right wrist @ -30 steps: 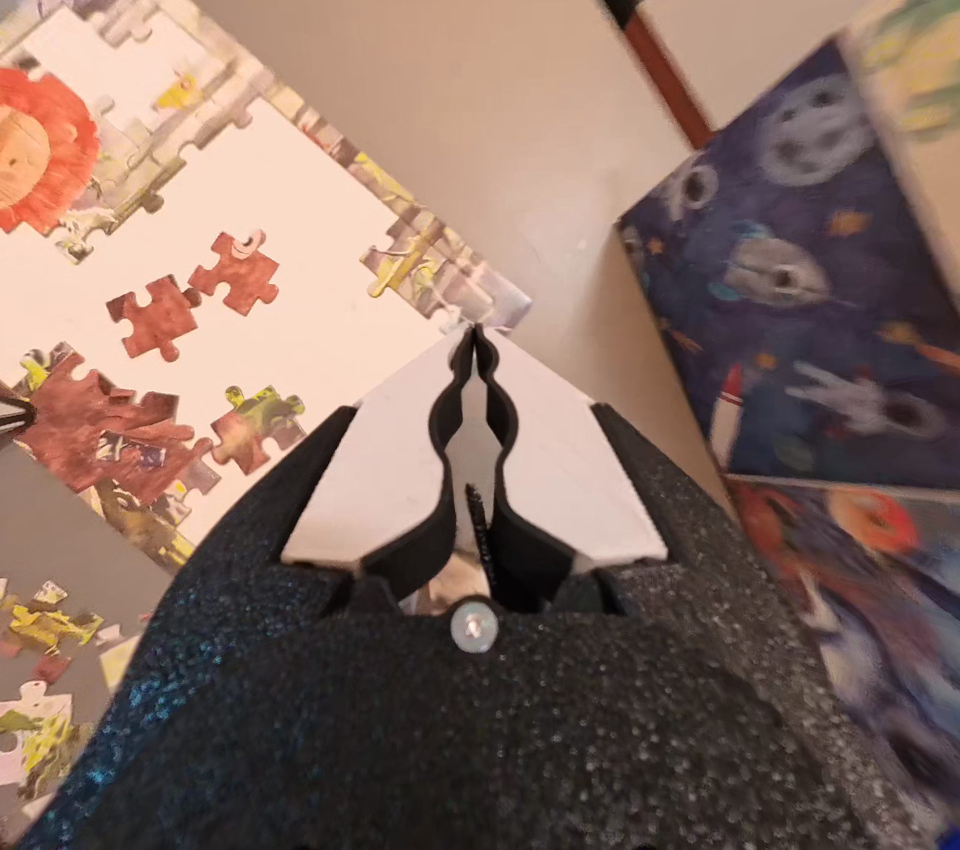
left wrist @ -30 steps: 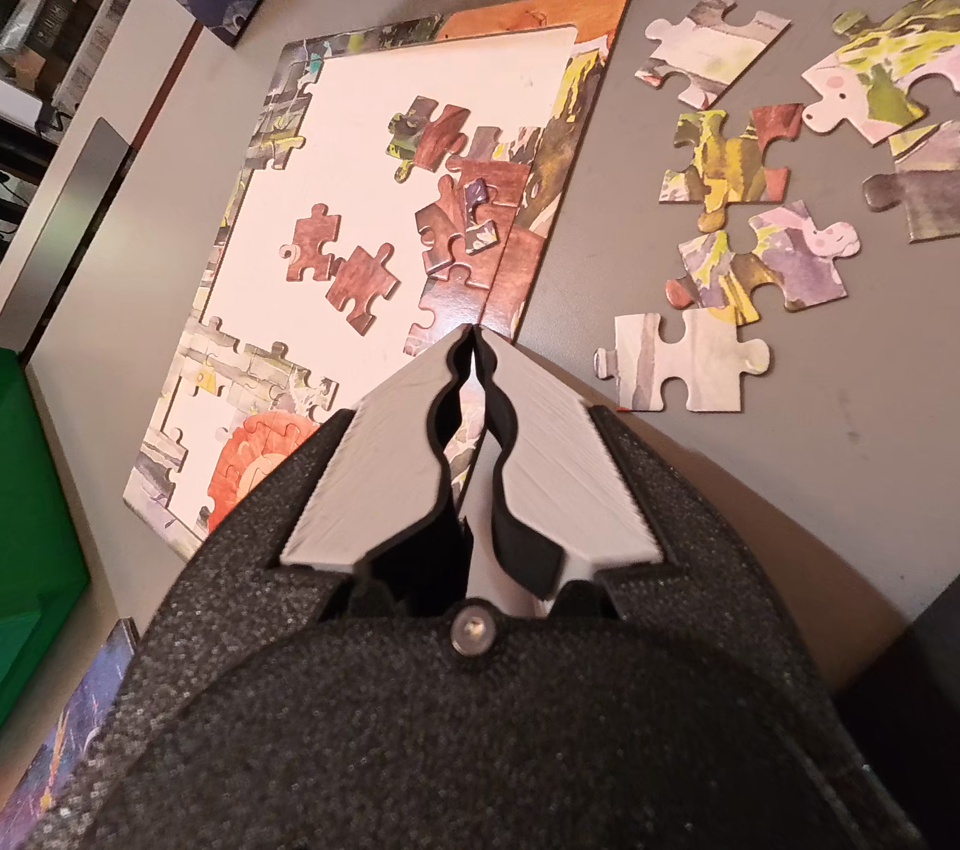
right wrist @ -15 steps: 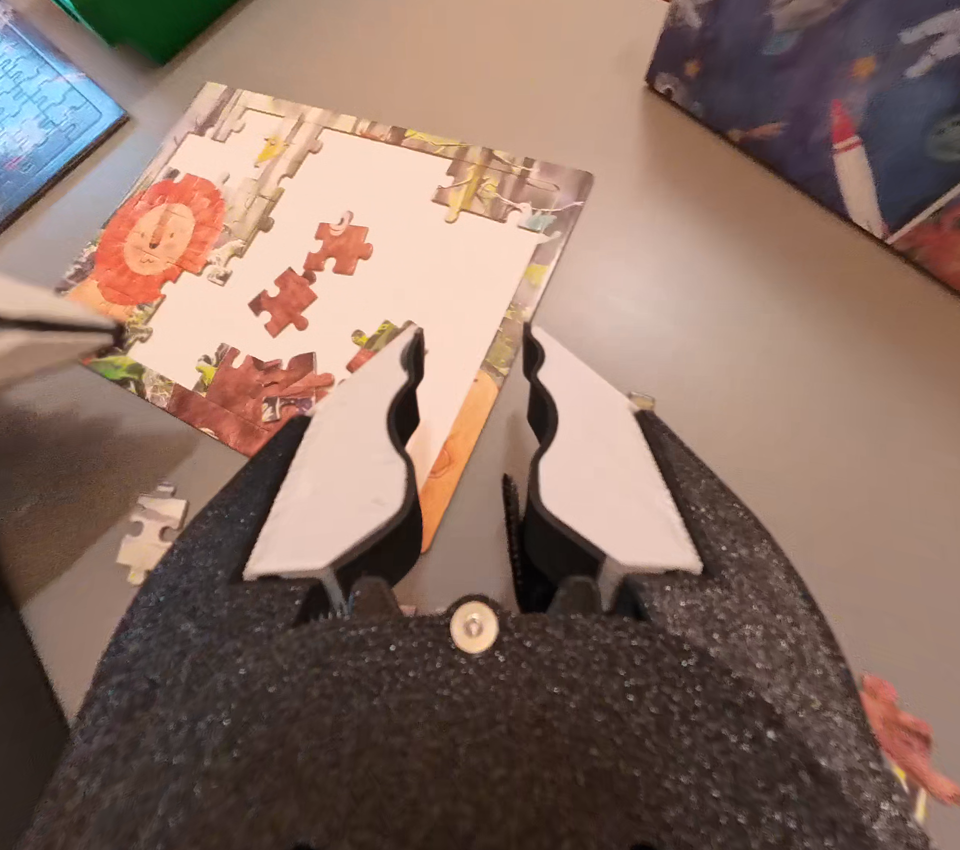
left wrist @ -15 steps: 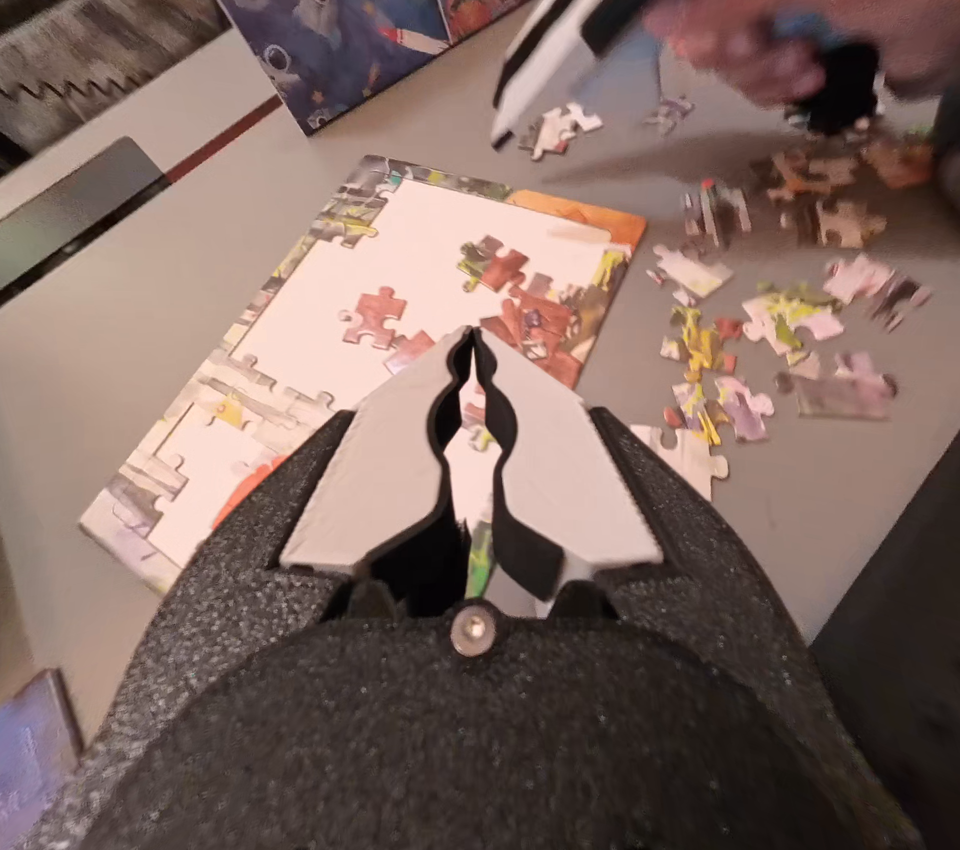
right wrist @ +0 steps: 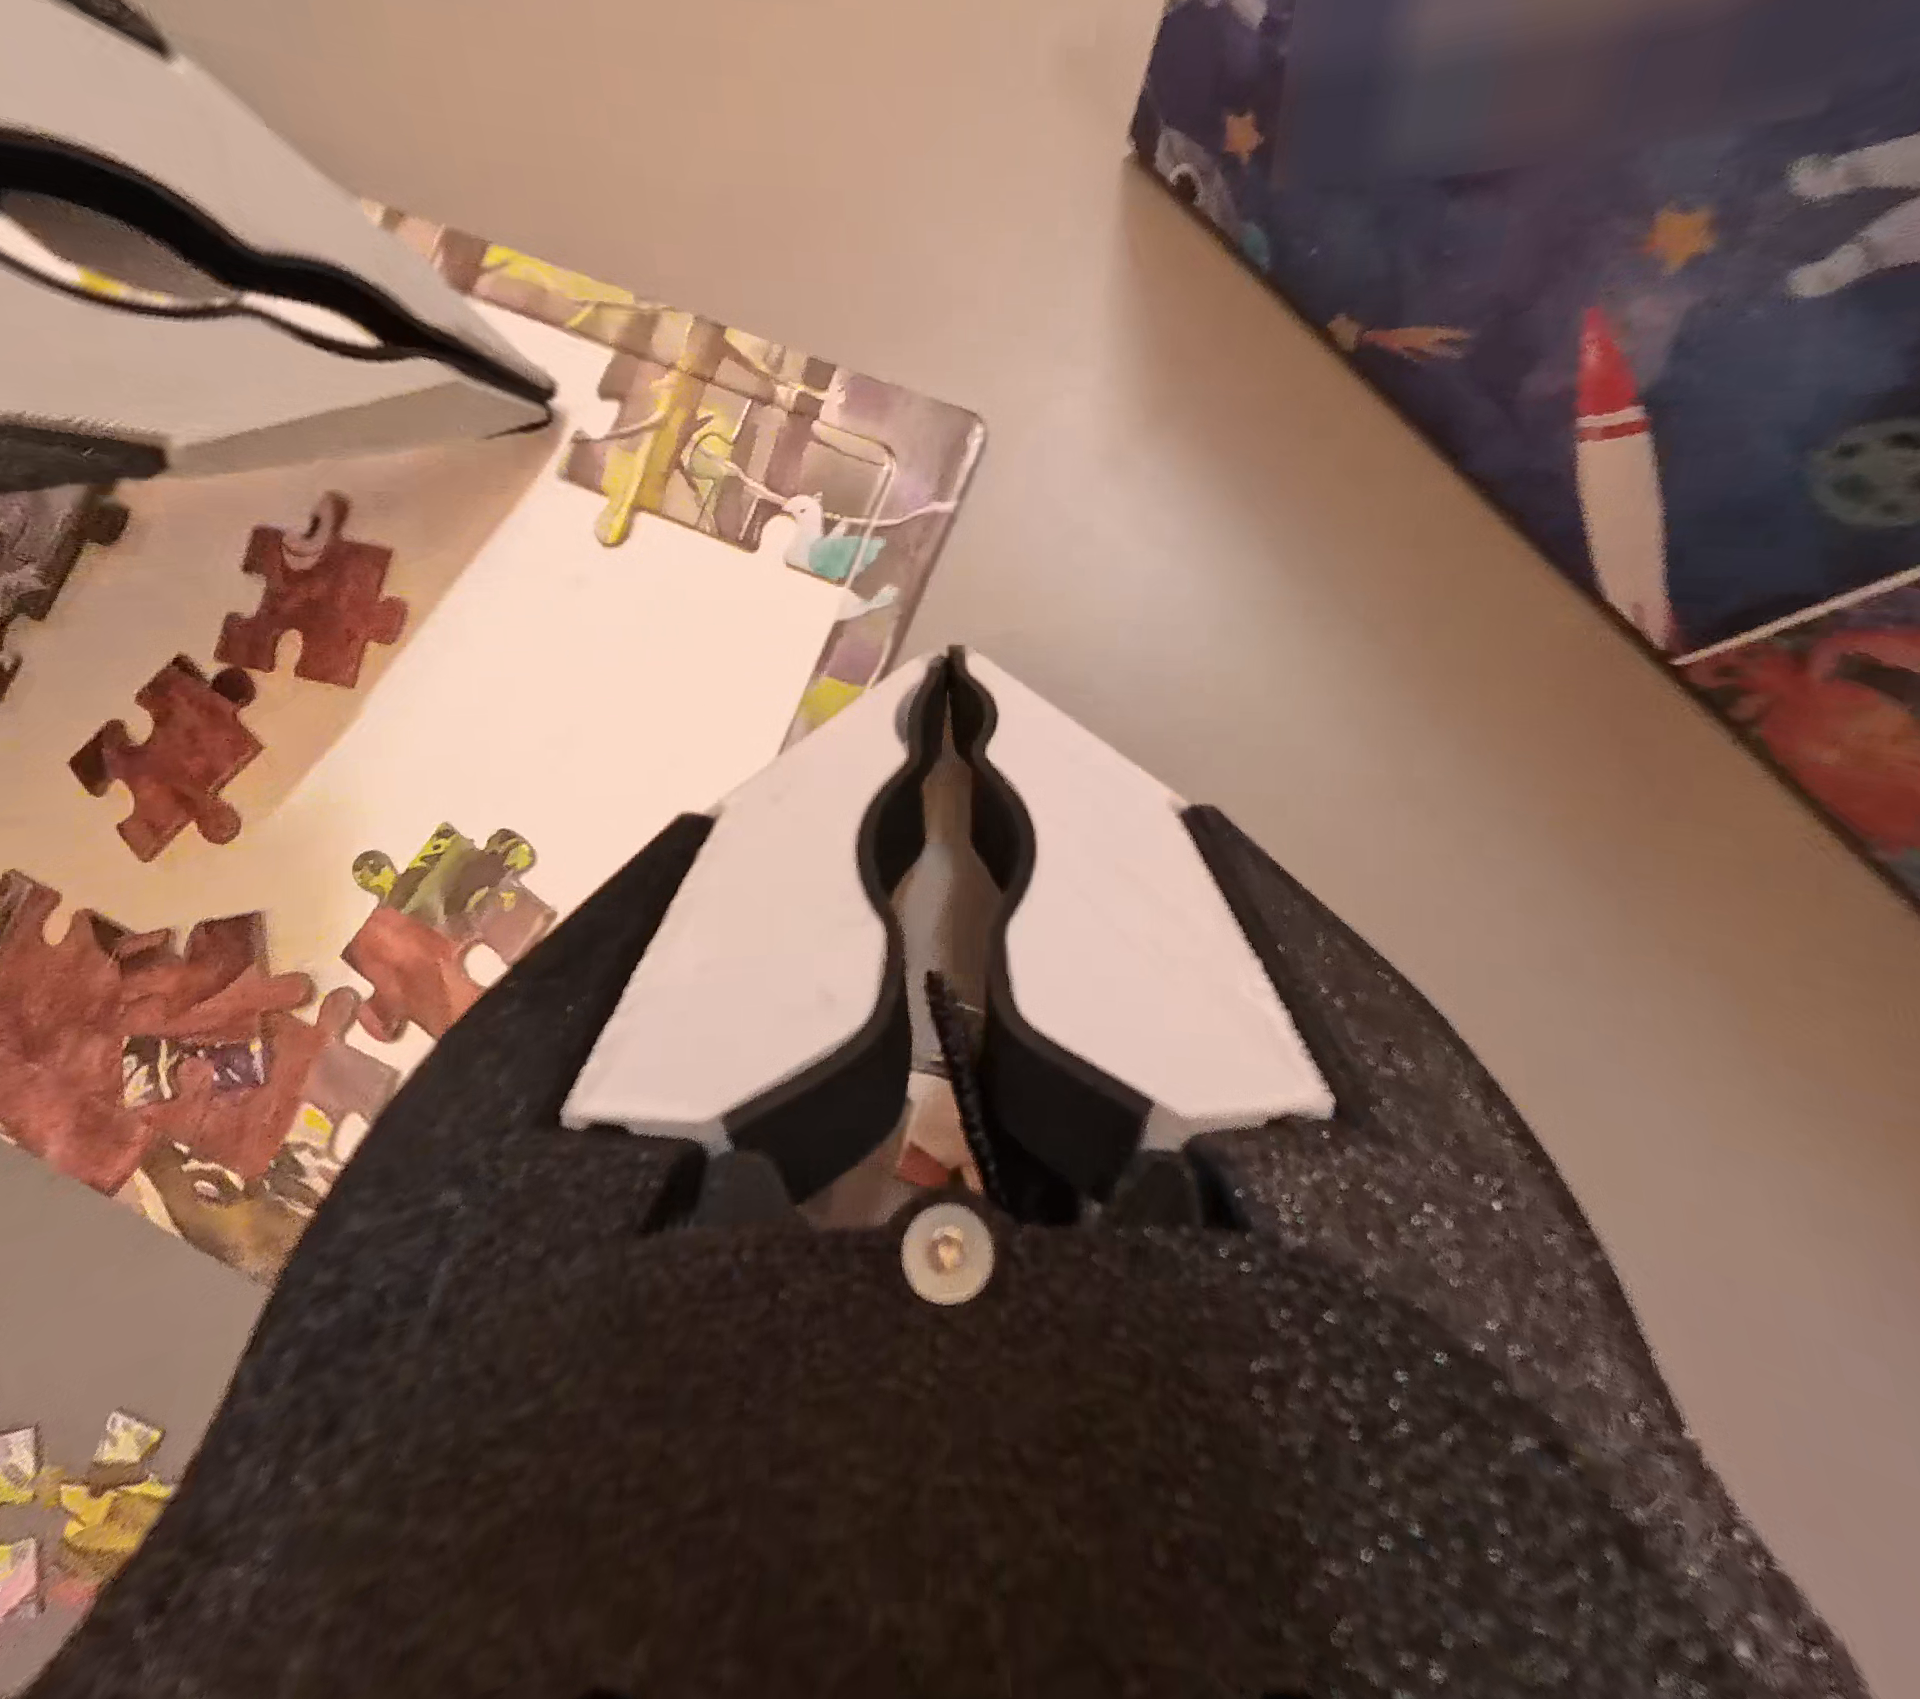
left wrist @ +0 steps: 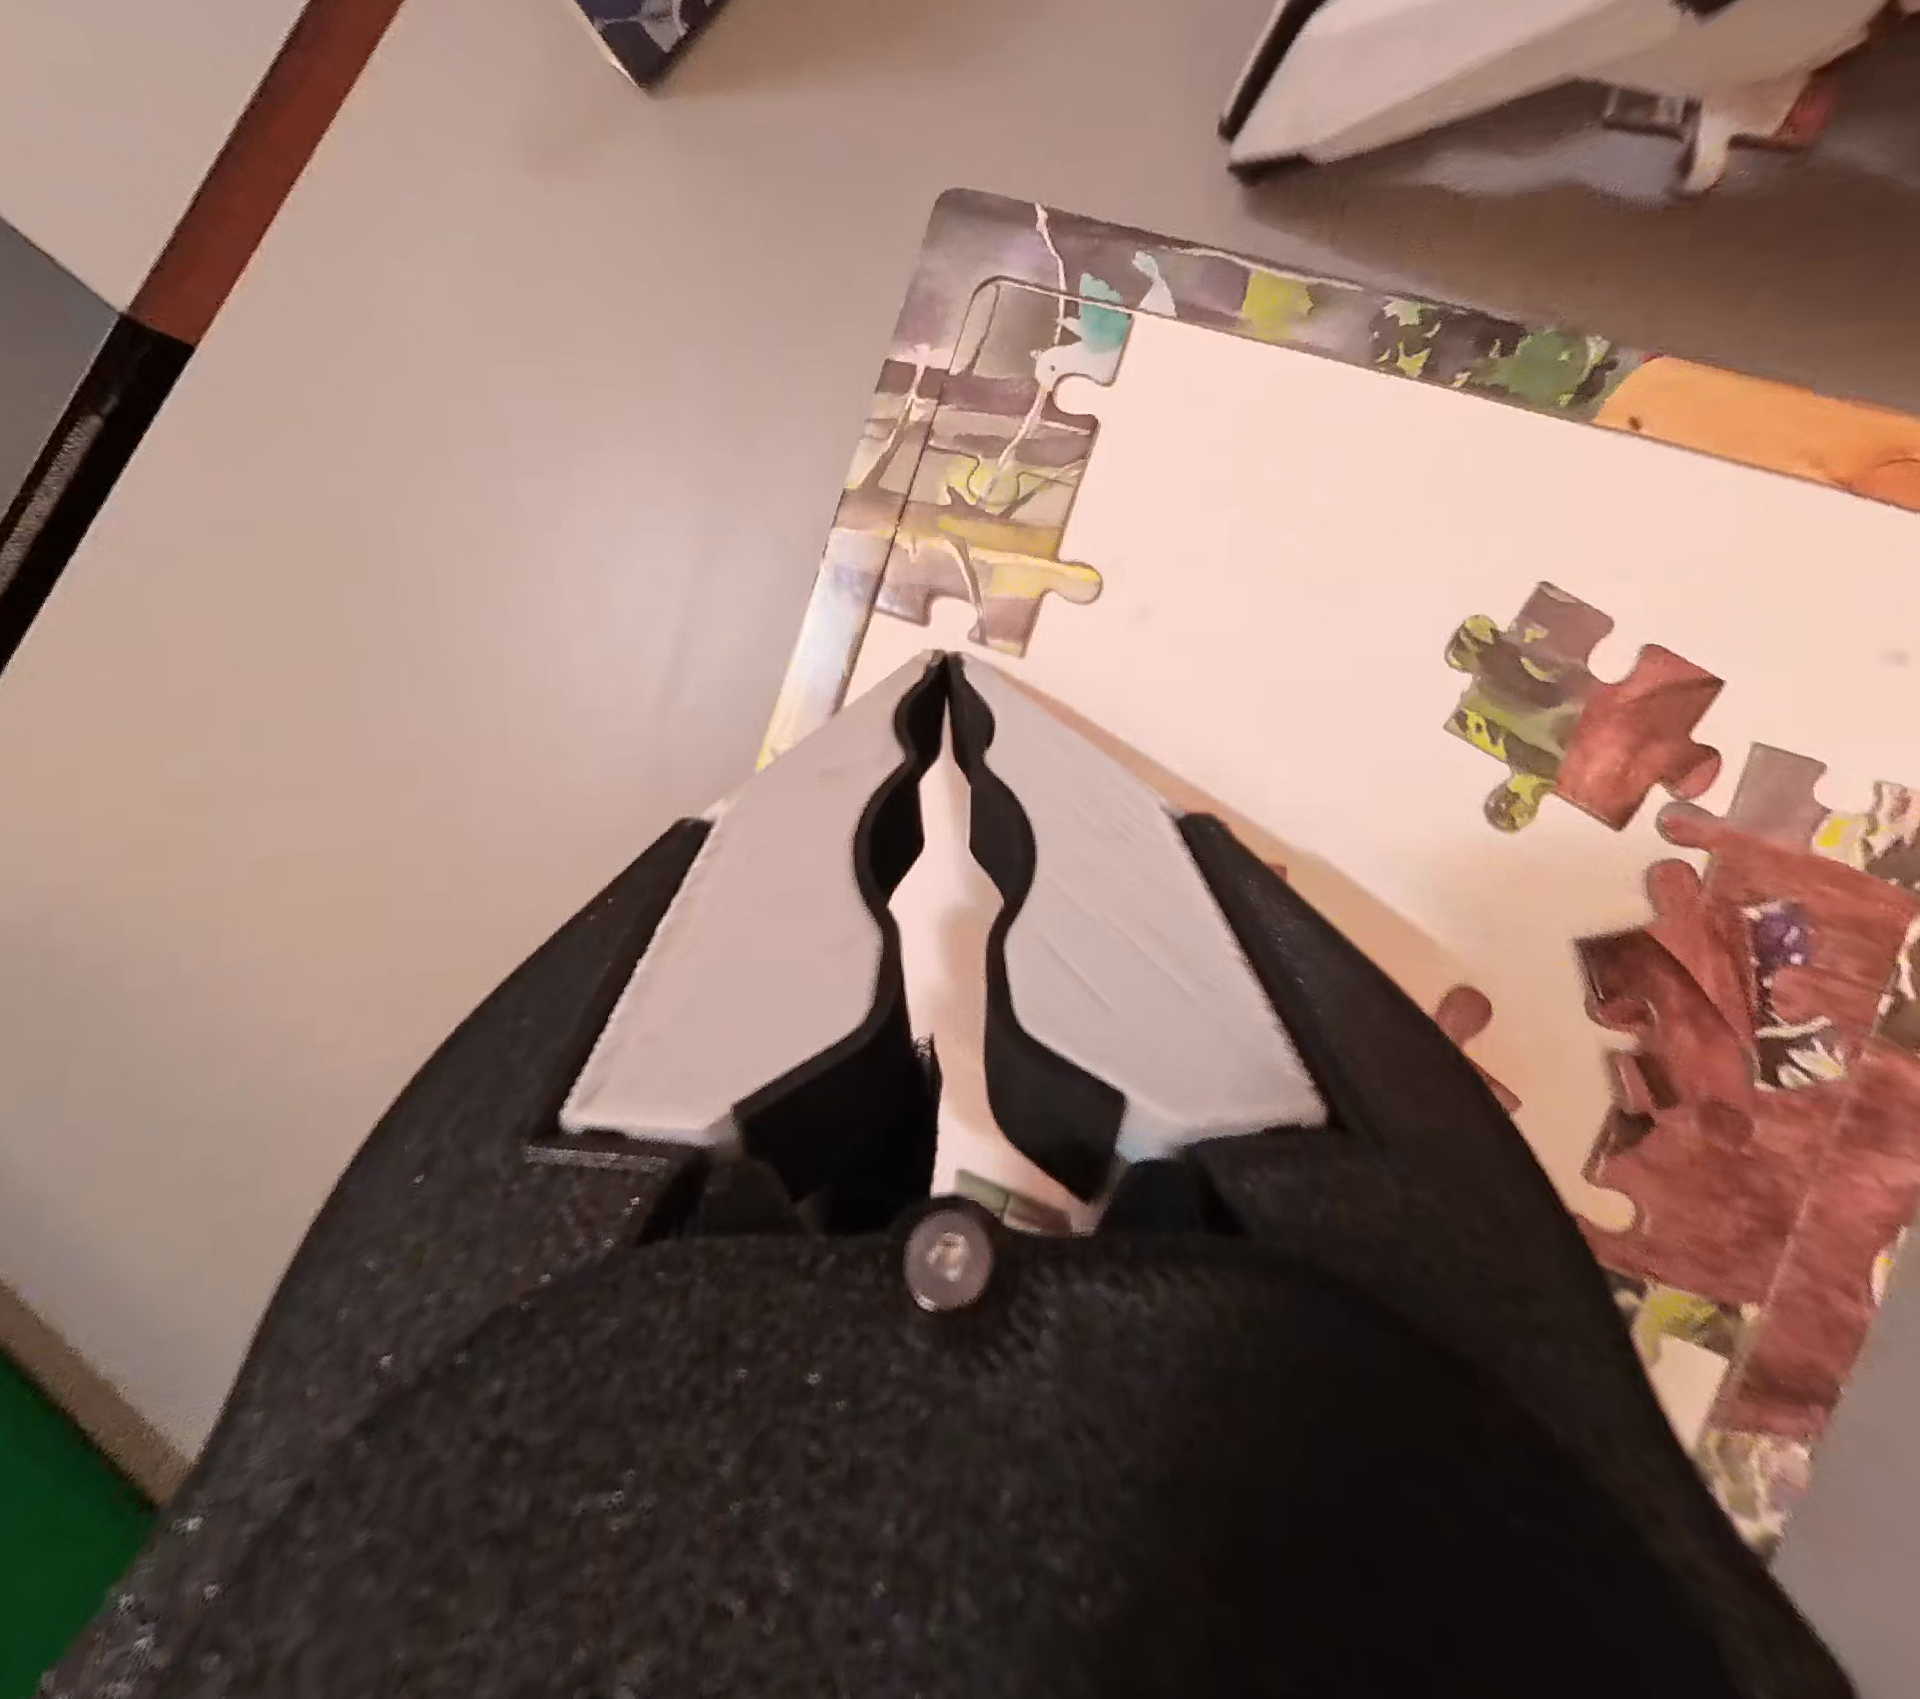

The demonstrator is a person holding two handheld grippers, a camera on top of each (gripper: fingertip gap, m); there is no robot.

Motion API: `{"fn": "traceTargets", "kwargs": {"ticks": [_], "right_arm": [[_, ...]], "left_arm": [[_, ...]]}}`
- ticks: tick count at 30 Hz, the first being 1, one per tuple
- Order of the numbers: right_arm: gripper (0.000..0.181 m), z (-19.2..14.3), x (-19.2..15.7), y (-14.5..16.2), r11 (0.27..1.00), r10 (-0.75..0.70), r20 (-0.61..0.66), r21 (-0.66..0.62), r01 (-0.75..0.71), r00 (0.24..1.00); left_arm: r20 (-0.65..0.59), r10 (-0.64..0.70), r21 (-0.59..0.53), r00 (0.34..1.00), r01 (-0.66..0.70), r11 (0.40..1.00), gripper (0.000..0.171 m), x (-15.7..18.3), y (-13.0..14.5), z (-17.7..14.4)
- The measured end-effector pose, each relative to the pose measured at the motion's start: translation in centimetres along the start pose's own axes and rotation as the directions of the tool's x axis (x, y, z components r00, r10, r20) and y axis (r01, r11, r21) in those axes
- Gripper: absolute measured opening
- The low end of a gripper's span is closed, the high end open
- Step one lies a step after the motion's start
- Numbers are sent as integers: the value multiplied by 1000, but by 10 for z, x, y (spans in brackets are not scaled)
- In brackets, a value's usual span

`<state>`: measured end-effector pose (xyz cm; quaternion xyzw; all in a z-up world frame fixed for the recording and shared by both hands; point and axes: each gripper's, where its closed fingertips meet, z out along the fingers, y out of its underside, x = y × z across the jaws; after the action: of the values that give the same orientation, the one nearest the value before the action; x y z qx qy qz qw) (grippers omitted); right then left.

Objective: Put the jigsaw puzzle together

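Left gripper (left wrist: 943,681): jaws closed tip to tip, nothing held, poised over the left border of the puzzle tray (left wrist: 1766,428). Right gripper (right wrist: 948,675): jaws closed, empty, just off the tray's corner (right wrist: 935,444). Tray flat on the counter (right wrist: 727,39), border partly filled, brown cluster (left wrist: 1756,1067) assembled at one edge, two loose brown pieces (right wrist: 239,662) on the white backing. Space-themed box (right wrist: 1558,247) at counter rear. Recommended: open one set of jaws, pinch a loose piece by its edge, align tabs before pressing flat.
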<state>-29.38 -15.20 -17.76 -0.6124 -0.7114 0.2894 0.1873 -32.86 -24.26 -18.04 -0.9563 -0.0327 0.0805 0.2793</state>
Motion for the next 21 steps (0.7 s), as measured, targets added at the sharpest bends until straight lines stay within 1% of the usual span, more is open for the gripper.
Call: {"fn": "traceTargets", "kwargs": {"ticks": [2,5,8,11,17,21], "right_arm": [[0,6,-7,5,999,-32,-1,-21,32,999],[0,6,-8,5,997,-74,-47,-27,73,996],[0,7,-9,5,998,-59,-21,-24,59,998],[0,7,-10,5,1000,-8,26,-9,8,1000],[0,7,-10,4,998,-58,10,-11,58,998],[0,4,-8,2,999,-50,19,6,50,999]], "left_arm": [[8,6,2,1000,-6,1000,0,0,-1,5],[19,20,10,1000,-21,1000,0,0,-3,7],[22,21,16,1000,-21,1000,0,-4,-6,8],[11,4,24,1000,-5,1000,0,-7,-8,12],[36,2,42,999,-4,999,0,-12,-11,14],[38,-23,37,999,21,999,0,-13,-6,8]]}}
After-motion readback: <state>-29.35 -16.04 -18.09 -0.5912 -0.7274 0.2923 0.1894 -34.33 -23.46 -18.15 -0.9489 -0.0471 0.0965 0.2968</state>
